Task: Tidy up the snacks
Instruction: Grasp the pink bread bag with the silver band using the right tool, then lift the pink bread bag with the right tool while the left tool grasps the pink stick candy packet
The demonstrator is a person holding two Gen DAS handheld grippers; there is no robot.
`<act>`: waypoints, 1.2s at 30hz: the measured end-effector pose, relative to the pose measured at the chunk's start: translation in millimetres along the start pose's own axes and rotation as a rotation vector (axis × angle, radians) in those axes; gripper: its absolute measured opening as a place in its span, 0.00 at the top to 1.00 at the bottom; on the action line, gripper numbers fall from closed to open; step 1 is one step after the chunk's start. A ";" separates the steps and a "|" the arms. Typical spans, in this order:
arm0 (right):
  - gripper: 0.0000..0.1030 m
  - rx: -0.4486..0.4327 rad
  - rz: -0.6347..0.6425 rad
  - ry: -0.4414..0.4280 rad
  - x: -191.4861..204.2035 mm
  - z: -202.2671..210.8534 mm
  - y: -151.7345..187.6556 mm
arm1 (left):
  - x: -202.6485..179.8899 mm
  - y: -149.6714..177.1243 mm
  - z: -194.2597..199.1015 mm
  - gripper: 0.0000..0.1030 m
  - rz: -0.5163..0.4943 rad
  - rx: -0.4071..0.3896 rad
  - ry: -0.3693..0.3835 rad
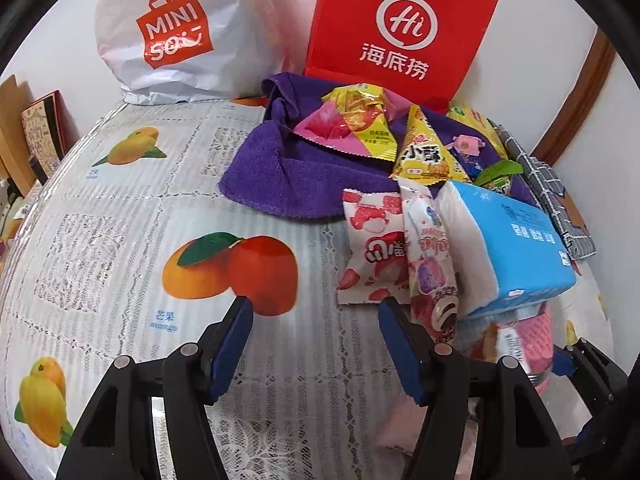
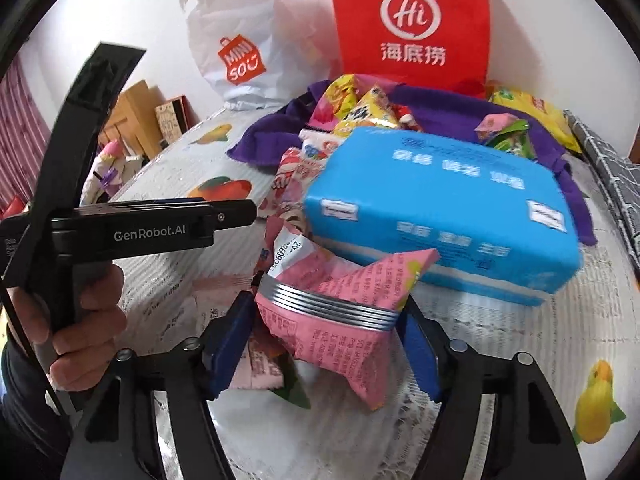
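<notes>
1. Left gripper hovers over the fruit-print tablecloth, blue pads about half apart and nothing between them, just bare cloth with a printed mango.
2. Right gripper sits low and near, its blue fingers flanking a metal tin with a ribbed rim and a pink snack packet stuffed into it.
3. The left pad looks pressed to the tin's side; the right pad is close, but blur makes real contact hard to judge, so a firm grip I cannot call.
4. Just beyond the tin lies a blue tissue pack, tilted, its near edge resting above the packet.
5. To the left of the tissues, two pink-and-white snack bags lie on the cloth.
6. Farther back, a purple towel carries a heap of yellow and pink snack packets.
7. At the far wall stand a red Haidilao bag and, to its left, a white Miniso bag.
8. In the right wrist view, a hand grips the black handle of the other tool at near left.
</notes>
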State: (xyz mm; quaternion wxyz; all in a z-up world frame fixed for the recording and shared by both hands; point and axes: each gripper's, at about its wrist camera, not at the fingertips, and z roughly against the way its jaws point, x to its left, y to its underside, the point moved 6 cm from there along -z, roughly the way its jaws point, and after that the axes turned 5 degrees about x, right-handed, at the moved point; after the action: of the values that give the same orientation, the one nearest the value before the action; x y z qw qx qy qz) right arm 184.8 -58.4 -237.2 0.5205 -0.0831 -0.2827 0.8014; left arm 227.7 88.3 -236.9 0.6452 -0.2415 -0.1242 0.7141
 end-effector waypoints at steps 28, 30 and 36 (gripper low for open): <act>0.33 -0.071 -0.148 0.084 -88.3 61.1 41.5 | -55.7 2.1 5.4 0.85 -0.118 0.050 0.151; 0.33 -0.072 -0.149 0.085 -88.6 62.6 41.6 | -51.4 4.0 8.2 0.85 -0.103 0.054 0.162; 0.33 -0.070 -0.160 0.094 -89.0 67.9 44.0 | -37.6 8.8 20.2 0.85 -0.074 0.060 0.169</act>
State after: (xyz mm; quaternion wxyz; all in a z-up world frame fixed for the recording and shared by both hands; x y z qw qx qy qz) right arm 160.7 -174.9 -219.1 0.5923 -0.1161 -0.2917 0.7421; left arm 211.8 52.9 -217.0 0.6861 -0.2766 -0.0568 0.6705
